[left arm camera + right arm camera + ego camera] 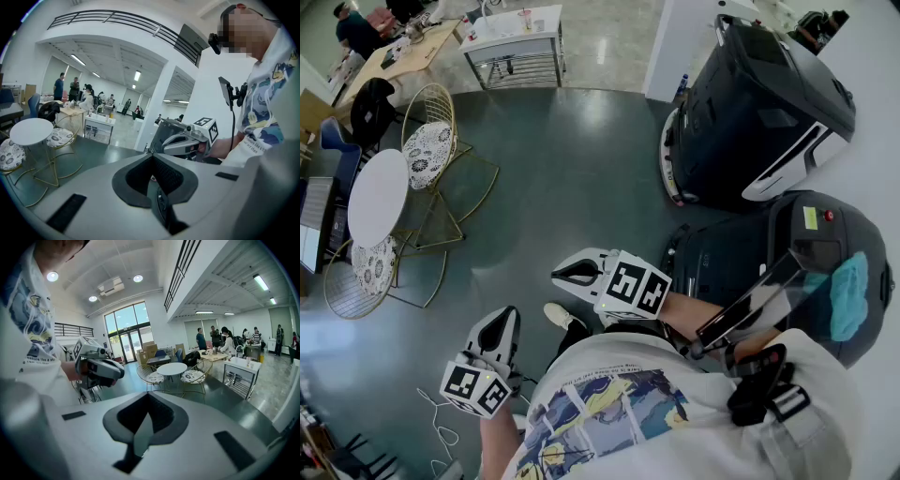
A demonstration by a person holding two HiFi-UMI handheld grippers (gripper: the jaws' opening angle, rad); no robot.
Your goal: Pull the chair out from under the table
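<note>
A round white table (378, 197) stands at the left on the dark floor. Two gold wire chairs with patterned cushions sit at it: one on the far side (427, 142), one on the near side (361, 272), its seat partly under the top. Both grippers are held close to the person's body, well away from the chairs. My left gripper (504, 317) is shut and holds nothing. My right gripper (558, 274) is also shut and empty. In the left gripper view the table (31, 131) and far chair (61, 137) lie off to the left. The right gripper view has the table (172, 369) straight ahead.
Two large black and white machines (759, 103) (787, 272) stand at the right. A white bench (514, 37) and a wooden table (394, 56) with people are at the back. A black chair (370, 108) stands behind the round table. A thin cable (441, 427) lies on the floor.
</note>
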